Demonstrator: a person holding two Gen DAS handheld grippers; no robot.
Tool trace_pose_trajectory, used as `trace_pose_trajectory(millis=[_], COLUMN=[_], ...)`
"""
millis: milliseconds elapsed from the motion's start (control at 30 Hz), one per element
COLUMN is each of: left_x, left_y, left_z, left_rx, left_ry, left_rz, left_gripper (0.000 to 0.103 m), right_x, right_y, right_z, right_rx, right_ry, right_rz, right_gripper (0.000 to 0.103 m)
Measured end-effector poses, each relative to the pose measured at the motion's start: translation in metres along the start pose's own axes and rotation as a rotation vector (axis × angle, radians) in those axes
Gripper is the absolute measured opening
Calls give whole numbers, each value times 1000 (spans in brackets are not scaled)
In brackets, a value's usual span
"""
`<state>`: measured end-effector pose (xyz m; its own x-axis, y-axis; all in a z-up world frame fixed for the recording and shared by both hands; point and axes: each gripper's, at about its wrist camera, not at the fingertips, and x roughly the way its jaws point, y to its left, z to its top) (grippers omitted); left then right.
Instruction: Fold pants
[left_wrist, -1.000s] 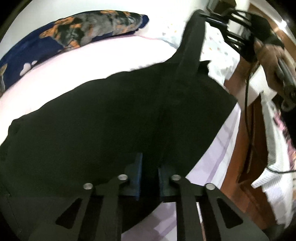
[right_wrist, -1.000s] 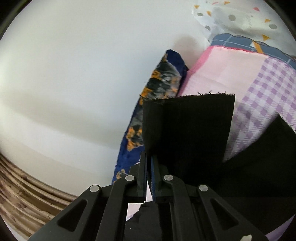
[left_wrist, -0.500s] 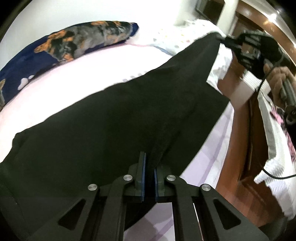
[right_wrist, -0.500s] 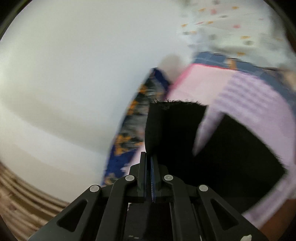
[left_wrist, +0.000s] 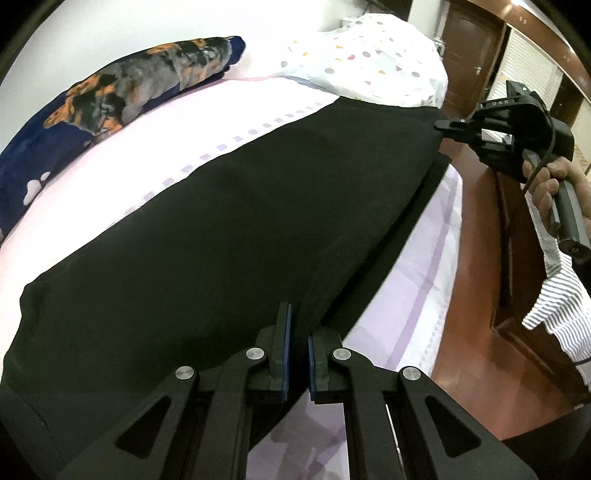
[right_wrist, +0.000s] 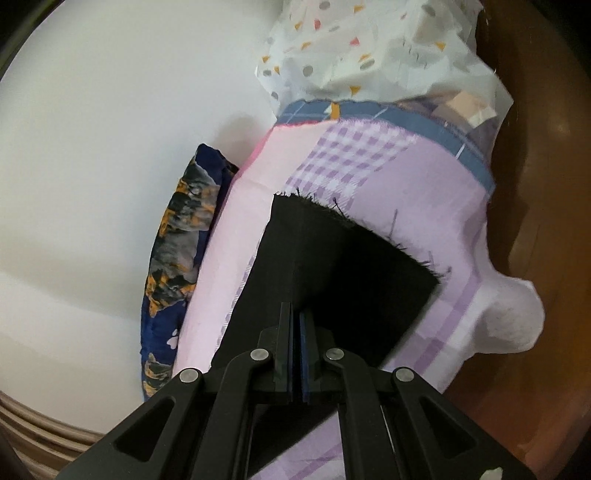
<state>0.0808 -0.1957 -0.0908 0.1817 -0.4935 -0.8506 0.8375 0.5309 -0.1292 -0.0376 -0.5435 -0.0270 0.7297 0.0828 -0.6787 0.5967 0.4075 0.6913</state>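
Black pants (left_wrist: 229, 236) lie stretched along the pink and lilac bed (left_wrist: 207, 122), one leg folded over the other. My left gripper (left_wrist: 298, 354) is shut on the pants' near edge, the cloth pinched between its blue pads. At the far right of the left wrist view, my right gripper (left_wrist: 445, 127) is shut on the pants' leg end, held by a hand (left_wrist: 546, 184). In the right wrist view the right gripper (right_wrist: 296, 347) pinches the black cloth, and the frayed hem (right_wrist: 354, 229) spreads out over the checked sheet.
A dark blue pillow (left_wrist: 110, 99) with an orange print lies along the wall side. A white dotted quilt (left_wrist: 369, 62) is bunched at the bed's far end. Brown wooden floor (left_wrist: 476, 295) and a striped cloth (left_wrist: 557, 317) lie beyond the bed's right edge.
The right gripper has carried the leg end down and outward, so the lifted leg now lies stretched flat along the bed. The left gripper's jaws have shut on the cloth.
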Motion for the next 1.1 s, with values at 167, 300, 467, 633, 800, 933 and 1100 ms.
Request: trace_pose_trajectory(millis=[167,300,467,633,800,933,1100], left_x=[9,9,9,8,6,-4,-39], left_y=[-5,-2,3,-1,2,15,50], left_z=[-4,-4,-4,-7,-8,-7,-17], left_rx=[22,-7,-49,-43,-75,-152,-267], left_ry=[24,29,35,25,21,15,-74], left_rz=[12,-15,-52,-47,-79,-127,-109], left_gripper=[8,9,17,17,23,29,39], right_x=[10,14,7,9,9,1,-12], right_y=[-21,-31,-39,-36,-31,-33,4], right_z=[-7,-9,-6,0,-4,-6,-5], right_rx=[25,26,64,67,27,77,-46], right_ry=[18,11,-1,-18,-7,-30,-103], right_rz=[-68,-126,-123,-109,-186,-248,-283], right_gripper=[4,9,10,6,10,34,40])
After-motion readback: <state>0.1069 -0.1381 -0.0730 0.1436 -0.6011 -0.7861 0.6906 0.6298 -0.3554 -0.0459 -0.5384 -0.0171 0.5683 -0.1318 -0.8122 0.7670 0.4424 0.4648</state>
